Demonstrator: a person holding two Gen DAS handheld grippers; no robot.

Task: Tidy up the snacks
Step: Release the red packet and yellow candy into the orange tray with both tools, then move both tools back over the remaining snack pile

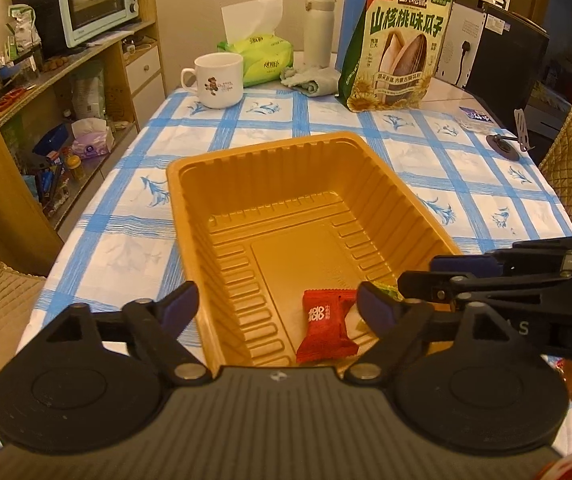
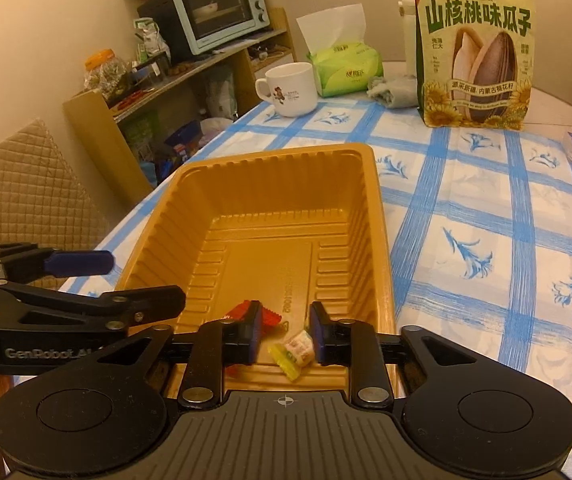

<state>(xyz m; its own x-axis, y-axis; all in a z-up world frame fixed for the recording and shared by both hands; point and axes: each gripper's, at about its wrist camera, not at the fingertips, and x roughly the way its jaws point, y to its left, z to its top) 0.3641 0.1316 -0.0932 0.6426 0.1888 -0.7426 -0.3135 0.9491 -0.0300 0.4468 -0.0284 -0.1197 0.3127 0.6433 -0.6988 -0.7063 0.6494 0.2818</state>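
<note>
Gold plastic tray (image 1: 189, 184): ribbed walls, lying lengthwise on the blue-checked tabletop (image 1: 426, 148); its floor is bare from the middle to the far wall.
Red snack packet (image 1: 326, 326): flat on the tray floor at the near end, between the spread fingers of the left tongs (image 1: 277, 310).
Yellow-wrapped candy (image 2: 294, 354): on the tray floor at the near end, just right of the red packet, lying loose between the pads of the right tongs (image 2: 283, 332).
Left tongs: wide apart, gripping nothing, over the tray's near left corner.
Right tongs: narrow gap, pads clear of the candy.
Crowding: both tongs meet over the tray's near end, right fingers crossing just beside the left.
Open room: checked cloth clear on both sides of the tray and beyond its far rim.
Far obstacles: white mug (image 1: 215, 80), green tissue pack (image 1: 259, 56), sunflower-seed bag (image 1: 398, 48), pale flask (image 1: 318, 28), crumpled cloth (image 1: 312, 80).
</note>
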